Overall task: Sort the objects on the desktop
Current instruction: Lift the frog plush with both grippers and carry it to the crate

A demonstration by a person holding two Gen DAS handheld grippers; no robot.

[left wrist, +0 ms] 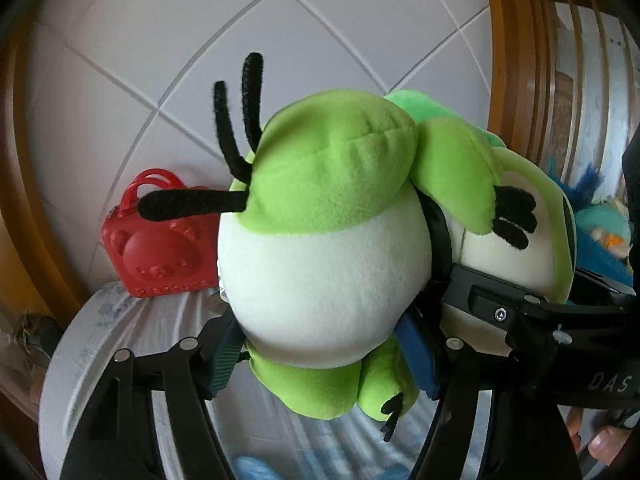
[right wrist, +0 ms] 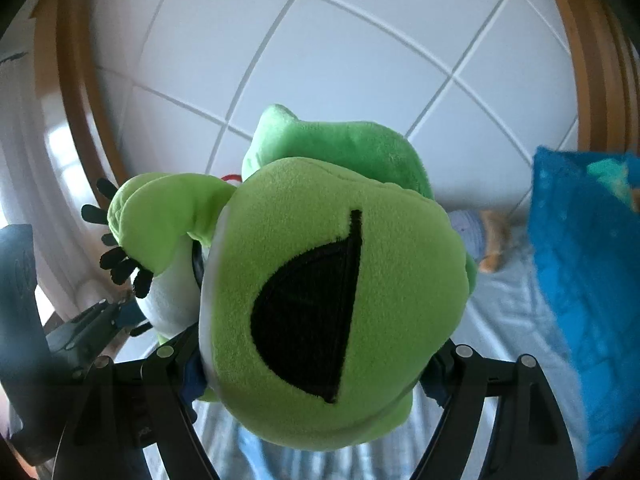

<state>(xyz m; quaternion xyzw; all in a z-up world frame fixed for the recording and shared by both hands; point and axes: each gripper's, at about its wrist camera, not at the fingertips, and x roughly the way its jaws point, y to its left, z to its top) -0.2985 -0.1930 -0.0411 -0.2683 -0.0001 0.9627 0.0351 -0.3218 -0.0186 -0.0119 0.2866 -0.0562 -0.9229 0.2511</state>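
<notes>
1. My left gripper (left wrist: 324,354) is clamped on the white belly of the green plush frog (left wrist: 320,216); blue pads press both sides.
2. My right gripper (right wrist: 316,368) squeezes the same frog at its head, by the black half-moon eye (right wrist: 312,320).
3. Frog is off the surface, carried between both tools above the striped cloth (right wrist: 508,312). Not placed yet.
4. Still out on the desk: red toy handbag (left wrist: 160,244) against the tiled wall (left wrist: 360,20), blue plush (left wrist: 604,236) at right.
5. My read: one item mid-transfer, at least two left. Drop spot not in view.
</notes>
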